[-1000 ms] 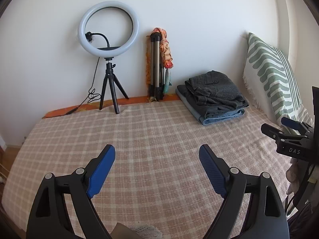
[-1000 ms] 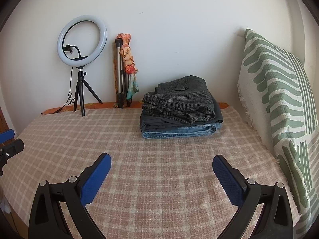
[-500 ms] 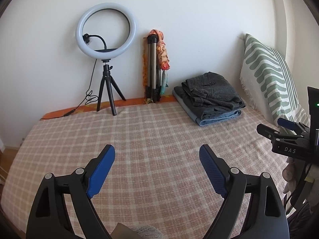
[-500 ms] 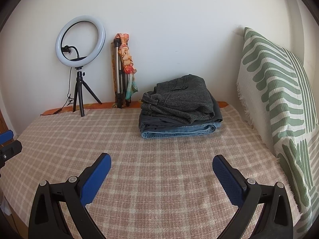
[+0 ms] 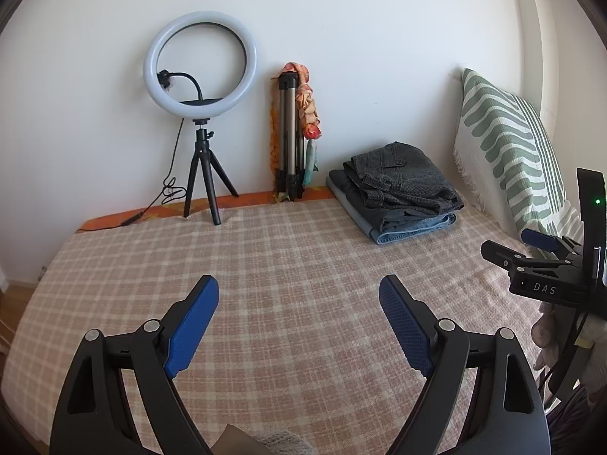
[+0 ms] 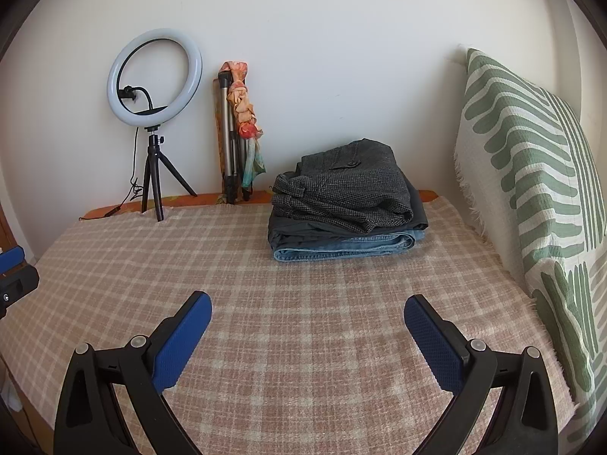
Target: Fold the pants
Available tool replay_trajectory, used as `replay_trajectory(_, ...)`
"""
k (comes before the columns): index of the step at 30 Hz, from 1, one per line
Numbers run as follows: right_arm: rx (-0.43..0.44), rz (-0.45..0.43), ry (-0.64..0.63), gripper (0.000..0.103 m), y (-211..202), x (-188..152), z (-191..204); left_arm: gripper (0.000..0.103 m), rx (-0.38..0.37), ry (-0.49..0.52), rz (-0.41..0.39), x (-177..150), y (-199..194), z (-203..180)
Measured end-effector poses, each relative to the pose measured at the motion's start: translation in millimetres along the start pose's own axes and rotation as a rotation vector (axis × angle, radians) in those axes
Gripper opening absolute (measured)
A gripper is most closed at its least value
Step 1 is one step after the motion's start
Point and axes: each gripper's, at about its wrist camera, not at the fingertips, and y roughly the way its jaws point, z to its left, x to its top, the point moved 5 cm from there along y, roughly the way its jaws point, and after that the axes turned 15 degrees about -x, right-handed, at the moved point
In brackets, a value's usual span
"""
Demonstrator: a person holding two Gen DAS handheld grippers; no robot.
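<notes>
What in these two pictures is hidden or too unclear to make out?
- How many pants are in the folded stack: both views show only the edges of the lower layers.
- The beige item at the bottom of the left wrist view: cut off by the edge.
- The right gripper in the left wrist view: one of its fingers hides the other.
- The folded tripod: partly covered by a scarf.

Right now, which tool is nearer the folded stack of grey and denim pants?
Right tool, facing the folded stack of grey and denim pants head-on. Left tool sits farther left.
</notes>
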Motion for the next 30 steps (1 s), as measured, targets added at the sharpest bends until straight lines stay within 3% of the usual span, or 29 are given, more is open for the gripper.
replay_trajectory(30,0.017,0.023,-0.005,0.103,3.4,-0.7,3.8,0.087,0.004,0.004,-0.012,0.3,-4.6,3.3)
